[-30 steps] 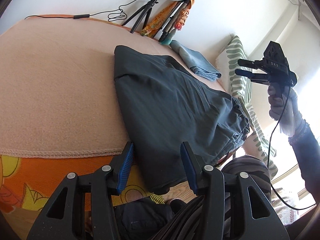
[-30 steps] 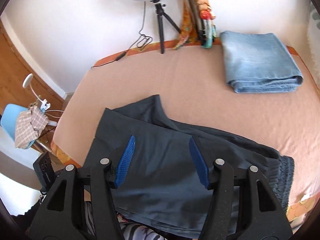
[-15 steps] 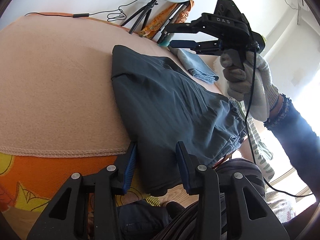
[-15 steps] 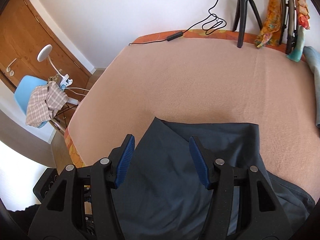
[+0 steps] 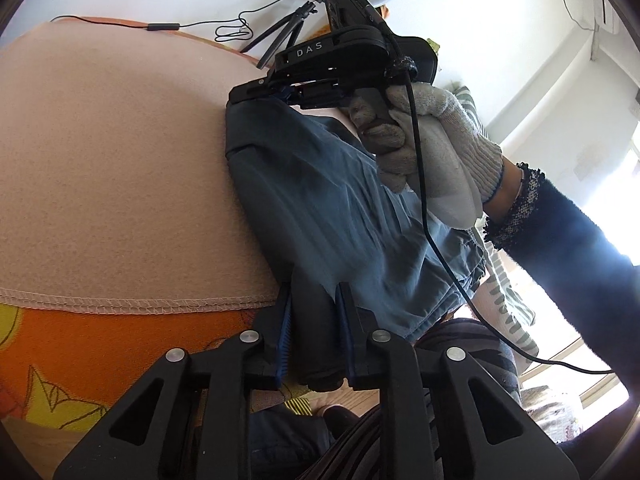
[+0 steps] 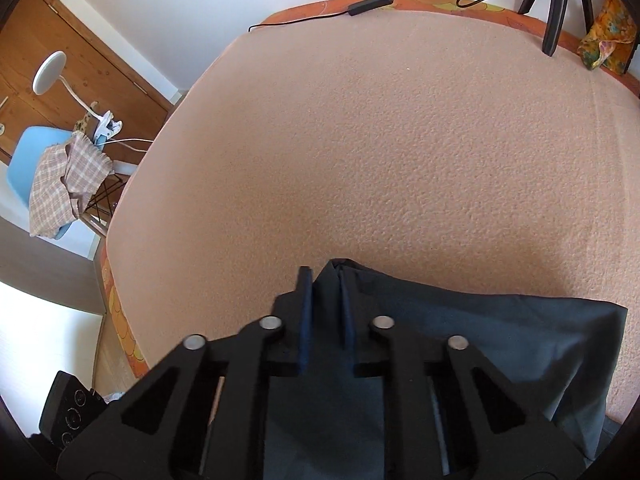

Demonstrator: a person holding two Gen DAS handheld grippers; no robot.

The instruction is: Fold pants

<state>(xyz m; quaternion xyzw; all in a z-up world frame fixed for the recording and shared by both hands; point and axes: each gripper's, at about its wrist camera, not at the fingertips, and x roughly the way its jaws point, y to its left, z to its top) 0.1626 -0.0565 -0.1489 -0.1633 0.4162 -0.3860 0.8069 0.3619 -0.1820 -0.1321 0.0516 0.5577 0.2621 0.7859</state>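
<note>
Dark grey pants (image 5: pixel 320 208) lie folded lengthwise on a peach blanket (image 5: pixel 100 160), one end hanging over the near edge. My left gripper (image 5: pixel 314 300) is shut on the near end of the pants at the bed edge. My right gripper (image 6: pixel 324 284) is shut on the far corner of the pants (image 6: pixel 500 340); in the left wrist view it (image 5: pixel 260 94) sits at the pants' far end, held by a gloved hand (image 5: pixel 432 152).
A ring light tripod (image 5: pixel 284 36) and cables (image 5: pixel 228 32) stand at the bed's far edge by the wall. A blue chair with a checked cloth (image 6: pixel 64 176) and a white lamp (image 6: pixel 48 72) stand left of the bed. A striped pillow (image 5: pixel 508 300) lies to the right.
My right gripper swept from the air on the right to the far corner of the pants and closed on it. My left gripper moved in and closed on the near end.
</note>
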